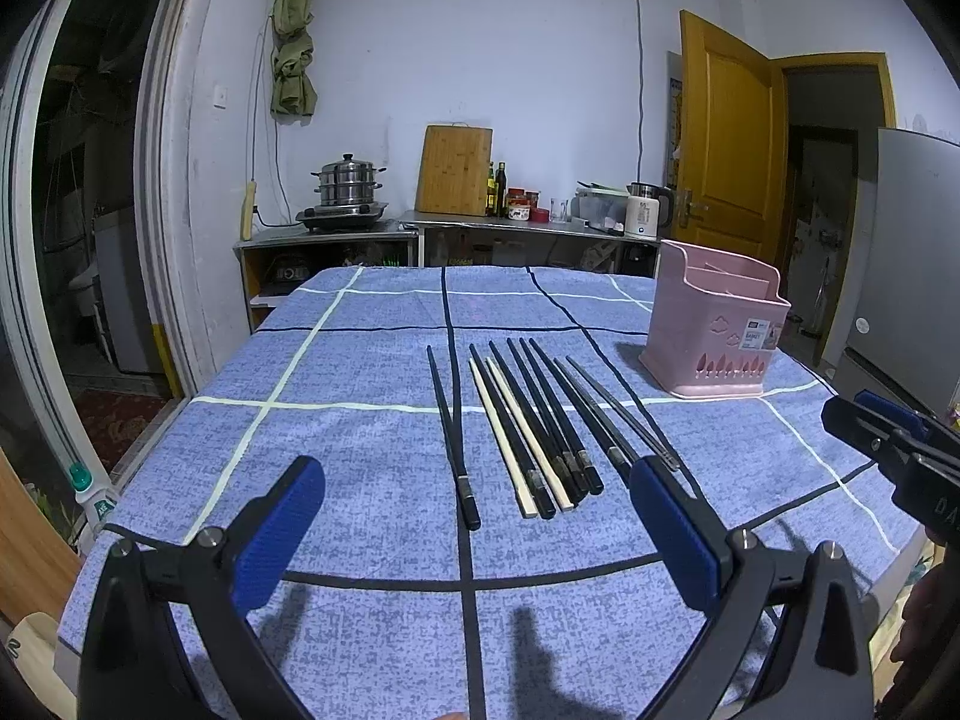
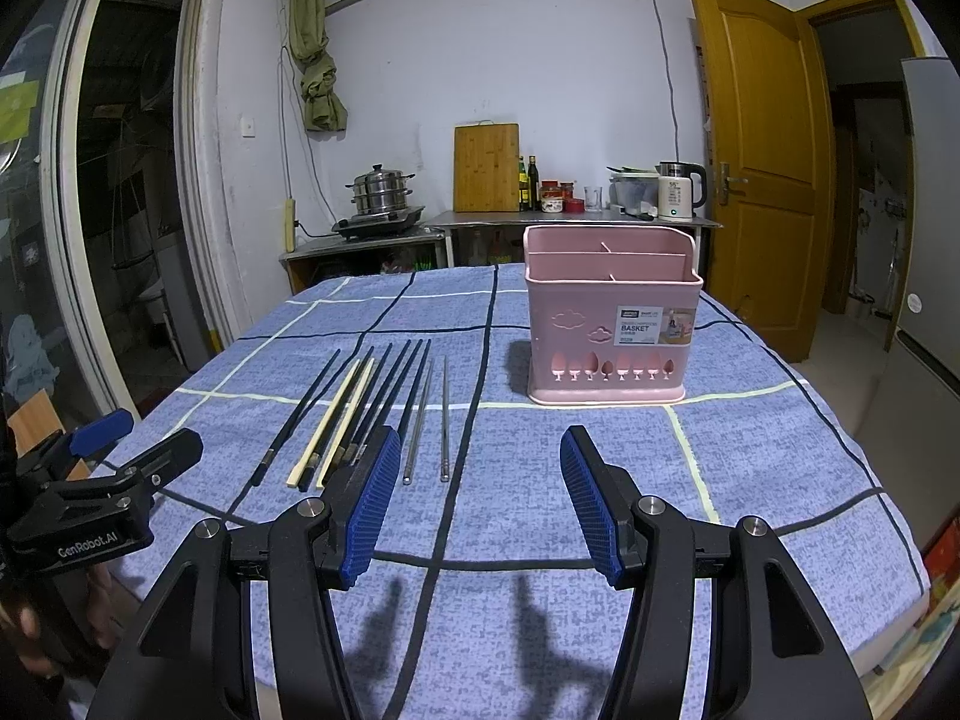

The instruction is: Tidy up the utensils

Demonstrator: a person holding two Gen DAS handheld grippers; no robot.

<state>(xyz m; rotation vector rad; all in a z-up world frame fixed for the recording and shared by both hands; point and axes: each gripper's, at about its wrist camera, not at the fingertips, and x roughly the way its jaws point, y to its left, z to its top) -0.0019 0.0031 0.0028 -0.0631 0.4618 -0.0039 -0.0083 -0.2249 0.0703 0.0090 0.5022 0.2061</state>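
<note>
Lying side by side on the blue checked tablecloth (image 1: 360, 360), the chopsticks (image 1: 528, 426) run lengthwise away from both cameras, thick butt ends toward the near edge and thin tips toward the far wall. In the left wrist view they fan slightly, tips leaning left, butts spreading right. 1 black chopstick (image 1: 451, 438) sits a little apart at the left of the row; next come black ones mixed with 2 pale cream chopsticks (image 2: 333, 420), packed close and partly overlapping. At the right of the row lie 2 thin metal chopsticks (image 2: 444, 420), slightly separated from each other.

The pink utensil basket (image 2: 606, 324) stands upright to the right of the row and farther back, well apart from the chopsticks, with divided compartments open at the top and a label facing the right wrist camera.

The left gripper (image 1: 480, 498) hovers over the near part of the cloth with its blue pads spread wide, holding nothing; the butts of the chopsticks lie between and beyond its fingers. The right gripper (image 2: 480, 480) is likewise spread and holds nothing, its left pad in front of the black butts.

Bare cloth stretches between the metal pair and the basket, and along the near edge.
</note>
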